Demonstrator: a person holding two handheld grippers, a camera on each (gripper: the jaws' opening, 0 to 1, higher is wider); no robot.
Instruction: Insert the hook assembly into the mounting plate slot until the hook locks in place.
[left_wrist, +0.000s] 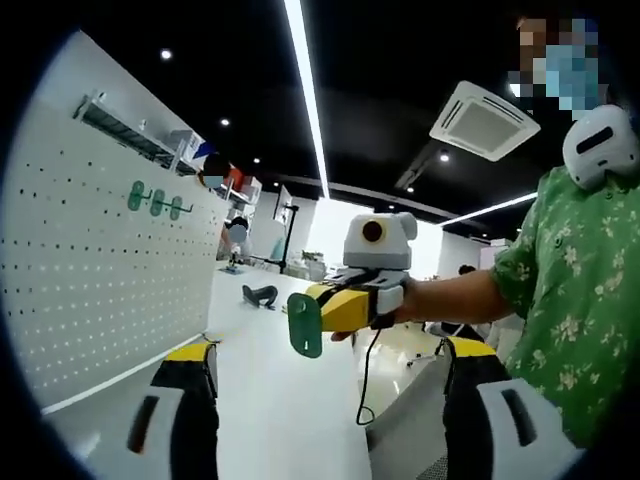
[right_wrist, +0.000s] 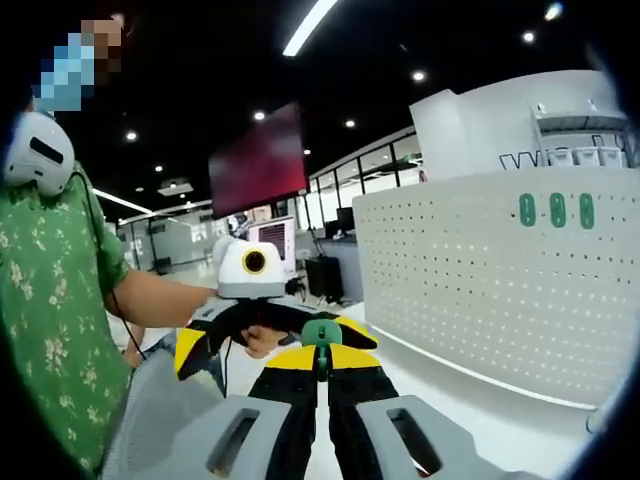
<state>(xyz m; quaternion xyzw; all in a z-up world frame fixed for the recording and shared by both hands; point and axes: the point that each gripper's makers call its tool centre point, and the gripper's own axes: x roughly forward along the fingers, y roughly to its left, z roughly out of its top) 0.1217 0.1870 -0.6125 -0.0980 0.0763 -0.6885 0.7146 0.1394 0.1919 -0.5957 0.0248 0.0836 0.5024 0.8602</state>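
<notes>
Right gripper (left_wrist: 312, 318) closed on a green plastic hook assembly (left_wrist: 305, 325), its yellow-and-black jaws pinching the piece so the flat green tab projects past the tips; in the right gripper view the same hook assembly (right_wrist: 322, 333) sits clamped at the meeting jaw tips of the right gripper (right_wrist: 322, 350); the part is held in the air above the white tabletop (left_wrist: 290, 400), well apart from the white perforated mounting plate (left_wrist: 100, 260) standing upright along the tabletop's far edge; three green hooks (left_wrist: 157, 201) already sit in a row in the upper part of that plate, seen also in the right gripper view (right_wrist: 553, 210); left gripper (left_wrist: 330, 380) with jaws spread wide apart, nothing between them; a person in a green floral shirt (left_wrist: 580, 300) stands beside the tabletop; a small dark object (left_wrist: 260, 295) lies further back on the tabletop, its nature not discernible.
</notes>
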